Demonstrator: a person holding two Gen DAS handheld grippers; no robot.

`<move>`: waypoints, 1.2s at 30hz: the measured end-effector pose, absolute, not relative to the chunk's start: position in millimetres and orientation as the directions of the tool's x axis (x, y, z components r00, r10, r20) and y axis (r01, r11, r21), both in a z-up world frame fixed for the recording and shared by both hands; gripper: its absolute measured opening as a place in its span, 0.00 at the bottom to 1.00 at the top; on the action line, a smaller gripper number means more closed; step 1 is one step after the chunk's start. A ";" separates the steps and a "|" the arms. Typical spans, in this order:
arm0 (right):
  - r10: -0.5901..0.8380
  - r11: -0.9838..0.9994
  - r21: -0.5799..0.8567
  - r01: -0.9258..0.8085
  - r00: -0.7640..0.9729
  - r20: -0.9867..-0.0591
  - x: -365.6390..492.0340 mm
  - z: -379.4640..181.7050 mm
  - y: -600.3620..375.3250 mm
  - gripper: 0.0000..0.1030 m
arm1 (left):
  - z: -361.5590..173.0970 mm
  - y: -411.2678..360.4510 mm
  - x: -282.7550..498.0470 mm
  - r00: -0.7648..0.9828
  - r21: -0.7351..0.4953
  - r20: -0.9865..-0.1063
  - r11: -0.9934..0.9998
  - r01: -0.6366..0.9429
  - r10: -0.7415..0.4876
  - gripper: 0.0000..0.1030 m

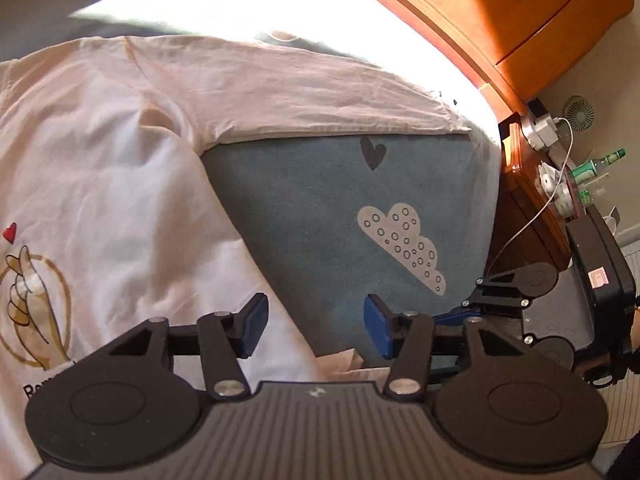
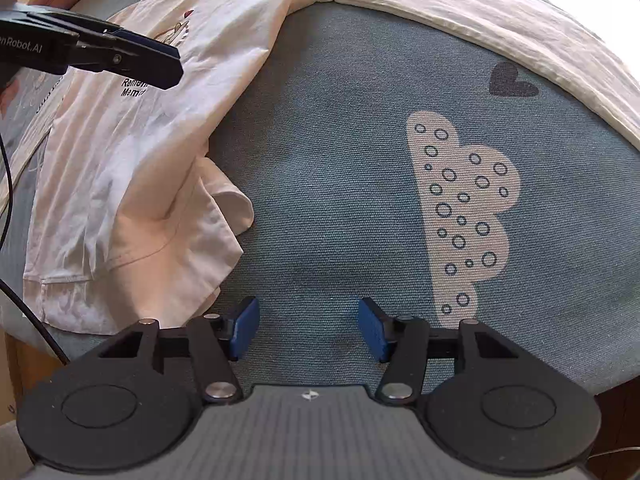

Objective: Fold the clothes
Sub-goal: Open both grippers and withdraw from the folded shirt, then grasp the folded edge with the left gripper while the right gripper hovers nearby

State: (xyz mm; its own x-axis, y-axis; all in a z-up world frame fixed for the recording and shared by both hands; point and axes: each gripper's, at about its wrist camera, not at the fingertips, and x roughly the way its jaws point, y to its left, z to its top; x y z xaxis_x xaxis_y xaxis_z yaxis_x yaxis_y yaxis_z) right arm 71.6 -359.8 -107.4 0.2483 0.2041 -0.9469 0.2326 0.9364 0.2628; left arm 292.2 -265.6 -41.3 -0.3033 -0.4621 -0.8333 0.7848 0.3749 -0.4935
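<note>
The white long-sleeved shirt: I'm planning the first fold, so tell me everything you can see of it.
The white long-sleeved shirt looks like thin, creased cotton. It lies face up and unfolded on the blue-green bedsheet, one sleeve stretched straight out across the sheet. Its front bears a gold-ringed hand drawing, a small red heart and black lettering. In the right wrist view the hem corner is rumpled and turned over. Neither tool touches it.

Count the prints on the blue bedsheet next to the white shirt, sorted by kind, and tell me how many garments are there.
Cloud prints: 1 beside the shirt
Dark heart prints: 1
White long-sleeved shirts: 1
Total: 3
Both the left gripper and right gripper are open and empty.
</note>
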 end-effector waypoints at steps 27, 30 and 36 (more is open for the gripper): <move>0.456 0.756 0.596 0.272 0.434 -0.777 78.1 -97.5 -374.0 0.61 | -78.4 -177.3 299.2 -0.293 -0.402 -0.915 0.591 0.700 -0.276 0.57; 0.522 0.669 0.680 0.298 0.462 -0.717 82.8 -107.0 -380.4 0.61 | -79.5 -176.0 300.0 -0.295 -0.415 -0.909 0.586 0.696 -0.293 0.58; 0.529 0.648 0.714 0.267 0.516 -0.673 100.7 -109.7 -378.6 0.61 | -78.9 -171.6 301.1 -0.296 -0.431 -0.901 0.585 0.687 -0.317 0.58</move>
State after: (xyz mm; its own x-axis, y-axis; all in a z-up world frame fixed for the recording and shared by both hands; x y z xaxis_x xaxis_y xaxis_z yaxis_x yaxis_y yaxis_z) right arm 100.7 -378.6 -109.7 0.5163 0.5291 -0.6733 0.2668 0.6477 0.7136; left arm 301.1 -171.6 -78.9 -0.2956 -0.3169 -0.9012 0.6867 0.5853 -0.4310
